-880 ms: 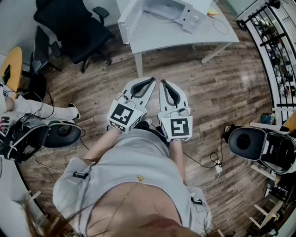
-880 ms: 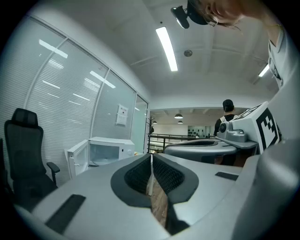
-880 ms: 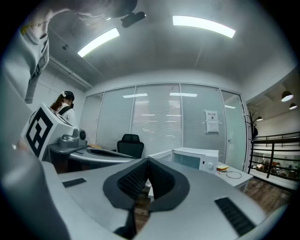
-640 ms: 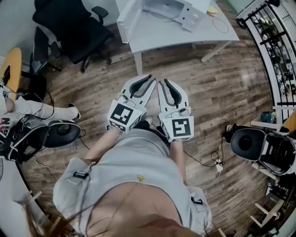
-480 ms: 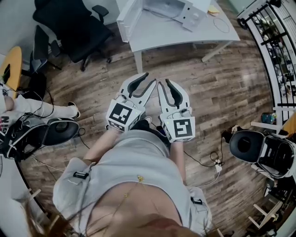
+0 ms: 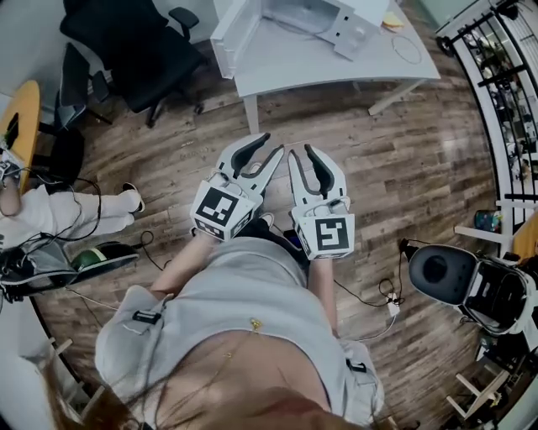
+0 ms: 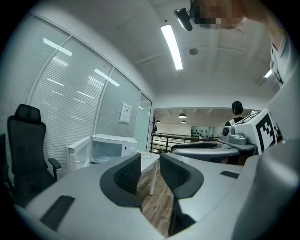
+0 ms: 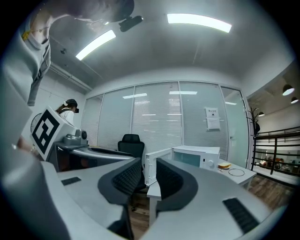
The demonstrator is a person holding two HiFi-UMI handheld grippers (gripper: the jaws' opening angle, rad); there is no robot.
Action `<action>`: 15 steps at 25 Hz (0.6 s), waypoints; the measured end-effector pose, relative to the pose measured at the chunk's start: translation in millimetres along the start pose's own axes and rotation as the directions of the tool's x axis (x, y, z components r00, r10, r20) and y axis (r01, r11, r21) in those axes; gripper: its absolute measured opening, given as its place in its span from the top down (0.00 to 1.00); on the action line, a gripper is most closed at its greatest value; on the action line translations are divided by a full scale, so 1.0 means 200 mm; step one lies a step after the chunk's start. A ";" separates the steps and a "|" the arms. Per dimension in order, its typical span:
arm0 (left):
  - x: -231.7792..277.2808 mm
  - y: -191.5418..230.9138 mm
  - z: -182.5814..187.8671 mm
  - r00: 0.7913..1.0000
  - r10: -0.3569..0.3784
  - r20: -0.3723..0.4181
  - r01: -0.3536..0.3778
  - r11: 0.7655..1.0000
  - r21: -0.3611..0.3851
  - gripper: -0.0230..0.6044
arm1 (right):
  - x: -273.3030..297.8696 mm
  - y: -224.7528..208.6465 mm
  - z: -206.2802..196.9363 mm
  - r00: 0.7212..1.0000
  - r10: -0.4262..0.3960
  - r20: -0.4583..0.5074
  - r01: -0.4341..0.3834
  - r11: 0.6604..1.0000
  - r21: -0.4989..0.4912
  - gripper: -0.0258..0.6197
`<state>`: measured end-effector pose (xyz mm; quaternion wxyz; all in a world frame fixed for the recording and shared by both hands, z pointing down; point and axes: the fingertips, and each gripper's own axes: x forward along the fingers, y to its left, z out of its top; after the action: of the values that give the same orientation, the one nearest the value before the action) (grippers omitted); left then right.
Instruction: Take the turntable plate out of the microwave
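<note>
turntable plate: it can't be picked out in any view. the microwave stands at the far end of the desk, at 12 o'clock from the person. its door is swung wide open to the 9 o'clock side. the cavity shows only as a pale box, too small to tell what lies inside.

on the desk at the microwave's 3 o'clock side are a small yellow thing and a thin ring of cable. a black office chair stands on the wooden floor at about 10 o'clock from the desk.

both tools are well short of the desk, held side by side over the floor in front of the person's body and pointing toward 12 o'clock. the left hand-held gripper has its jaws a little apart, and the narrow gap between the ribbed pads holds nothing but floor and a desk leg beyond. the right hand-held gripper stands just beside it at 3 o'clock, its jaws likewise parted a little with nothing held. in its own view the open door sits beyond the gap.
</note>
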<state>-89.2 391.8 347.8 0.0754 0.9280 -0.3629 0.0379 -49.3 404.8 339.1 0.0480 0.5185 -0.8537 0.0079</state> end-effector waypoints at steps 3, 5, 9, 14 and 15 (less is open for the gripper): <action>0.06 0.03 0.00 1.000 -0.008 -0.003 0.008 1.000 0.004 0.76 | 0.04 -0.05 0.01 1.000 -0.012 0.014 0.012 1.000 0.001 0.81; 0.11 0.05 0.00 1.000 -0.013 -0.001 0.013 1.000 0.008 0.76 | 0.08 -0.09 0.00 1.000 -0.013 0.019 0.013 1.000 0.002 0.81; 0.24 0.13 0.03 1.000 -0.022 -0.004 0.022 1.000 0.013 0.76 | 0.20 -0.18 0.01 1.000 -0.009 0.019 0.009 1.000 -0.003 0.81; 0.40 0.26 0.08 0.999 -0.038 -0.004 0.038 0.999 0.006 0.76 | 0.37 -0.28 0.04 1.000 -0.011 0.021 0.011 1.000 -0.007 0.80; 0.44 0.28 0.09 0.999 -0.041 -0.001 0.041 0.999 0.003 0.76 | 0.40 -0.30 0.05 1.000 -0.010 0.020 0.010 1.000 -0.003 0.80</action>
<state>-63.1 289.9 347.4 0.0748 0.9354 -0.3436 0.0374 -32.8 306.2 334.4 0.0403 0.5228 -0.8515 0.0009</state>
